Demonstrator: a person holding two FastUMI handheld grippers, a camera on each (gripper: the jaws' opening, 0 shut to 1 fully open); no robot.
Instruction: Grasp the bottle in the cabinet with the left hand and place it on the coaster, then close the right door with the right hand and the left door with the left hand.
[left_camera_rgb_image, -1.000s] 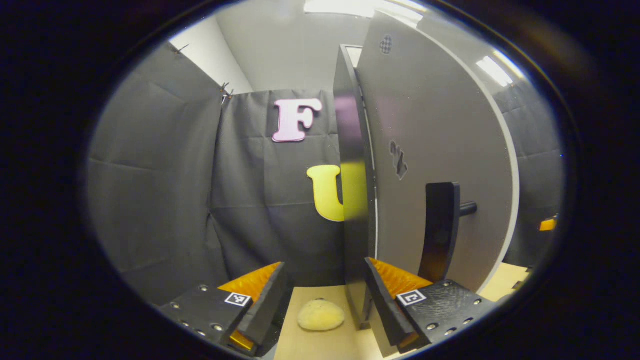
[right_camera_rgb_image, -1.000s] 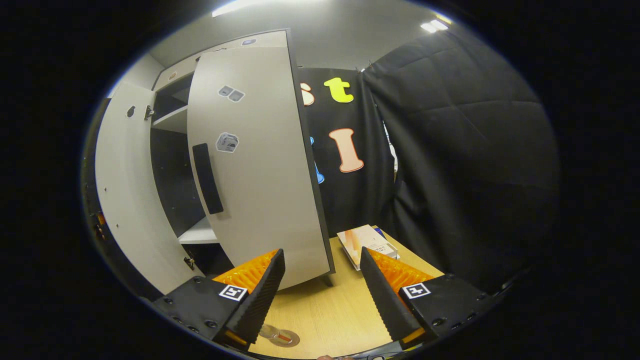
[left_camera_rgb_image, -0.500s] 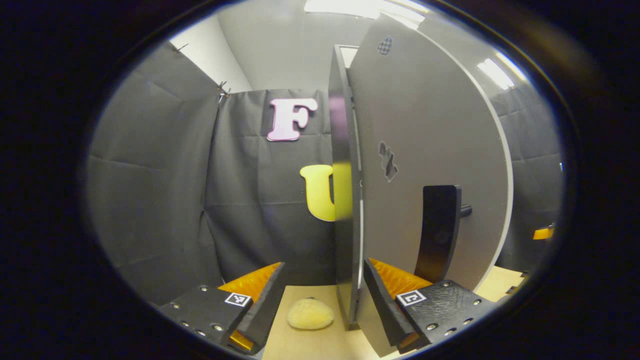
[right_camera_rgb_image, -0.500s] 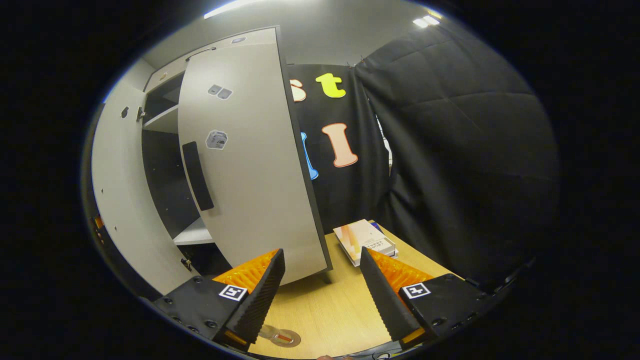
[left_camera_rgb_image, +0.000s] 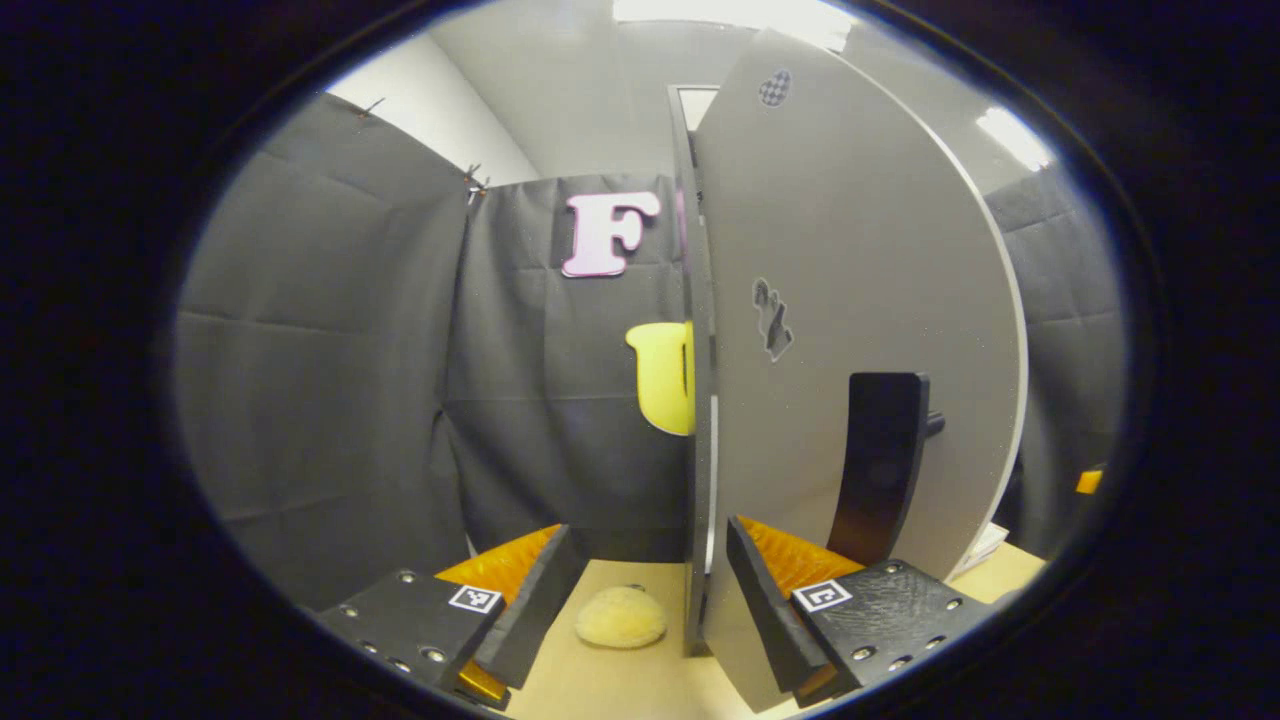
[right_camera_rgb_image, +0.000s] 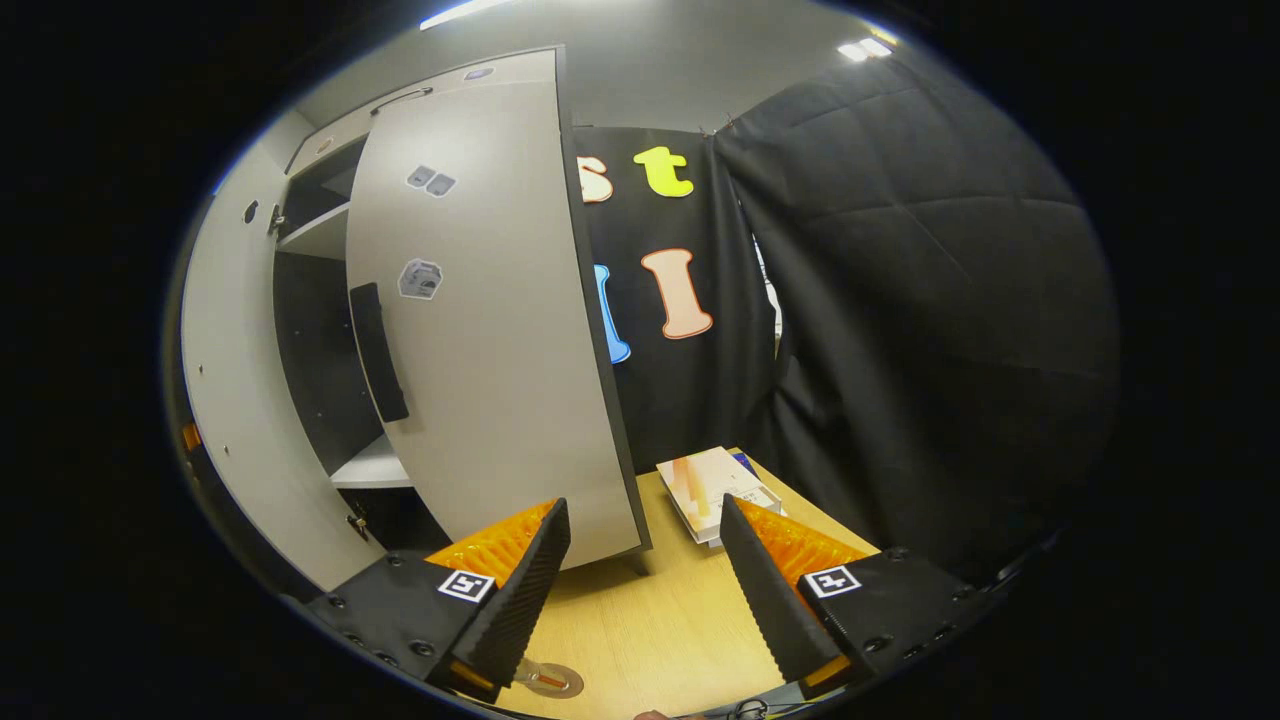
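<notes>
Since a second ago the left door (left_camera_rgb_image: 860, 300) had swung a bit further round in the left gripper view, its edge now nearly head-on between the left tool (left_camera_rgb_image: 640, 590) fingers, which were spread and pinching nothing. Right door (right_camera_rgb_image: 480, 300) hung part open, right tool (right_camera_rgb_image: 645, 585) also spread, empty. Yellow sponge (left_camera_rgb_image: 620, 617) sat on the desk (right_camera_rgb_image: 650, 620), book (right_camera_rgb_image: 715, 482) near the wall.

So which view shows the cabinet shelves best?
The right gripper view: between the two open doors it shows an upper shelf and a lower shelf. The left gripper view shows no shelves, just a door and its handle.
</notes>
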